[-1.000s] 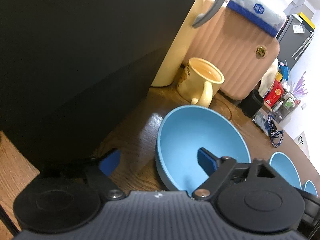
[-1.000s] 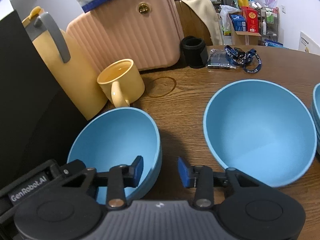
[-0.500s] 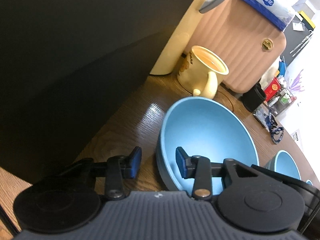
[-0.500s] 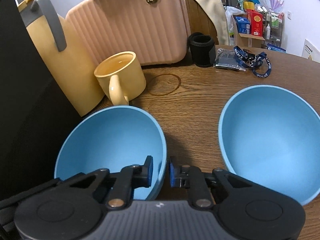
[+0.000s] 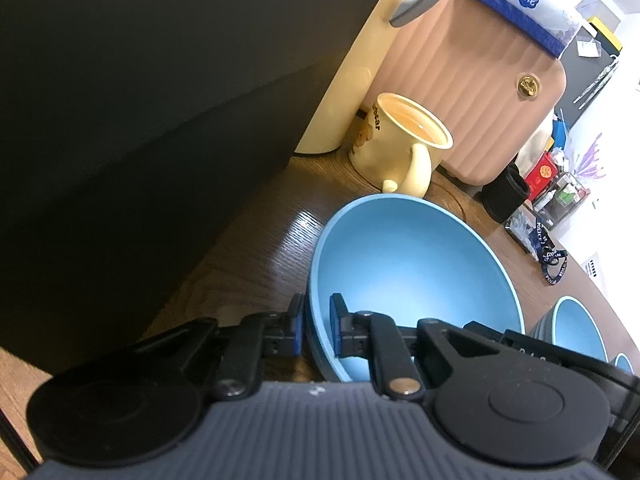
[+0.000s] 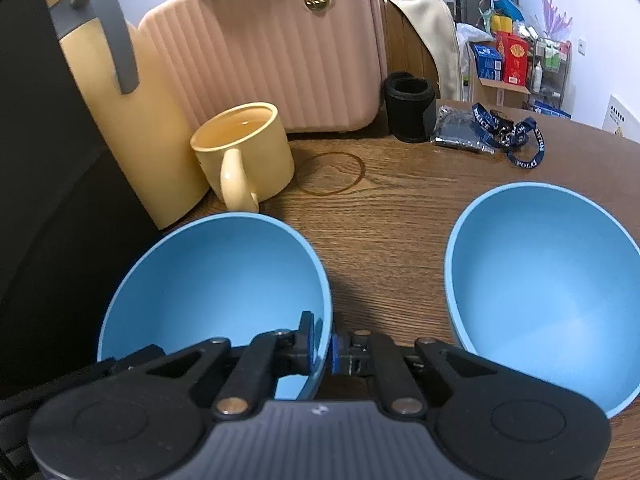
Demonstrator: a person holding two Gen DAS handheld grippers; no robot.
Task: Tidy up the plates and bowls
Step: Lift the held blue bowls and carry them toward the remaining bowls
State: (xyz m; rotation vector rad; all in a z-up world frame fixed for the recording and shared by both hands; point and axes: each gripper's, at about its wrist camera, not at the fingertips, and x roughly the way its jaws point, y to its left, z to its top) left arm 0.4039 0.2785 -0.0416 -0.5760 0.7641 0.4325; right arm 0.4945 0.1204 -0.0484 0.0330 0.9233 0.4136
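Blue on both sides now: the left gripper [image 5: 316, 330] has just been closing and its pads pinch the near-left rim of the big blue bowl [image 5: 416, 268], one pad outside the wall, one inside. Same bowl, other side: the right gripper [image 6: 322, 346] has just been closing too, and its blue pads squeeze the bowl's right rim, so the two tools share one bowl between them. That bowl sits on the wooden table [image 6: 400, 208], at the table's left side beside a dark box [image 5: 120, 140], just in front of the yellow mug [image 6: 244, 160]. A second blue bowl [image 6: 548, 280] rests on the table well to the right, apart from the first. Behind the mug stands a tall yellow jug [image 6: 132, 120] with a grey handle, and next to it a ribbed pink case [image 6: 272, 56]. Further back lie a black cup [image 6: 410, 108] and a blue lanyard [image 6: 516, 140].
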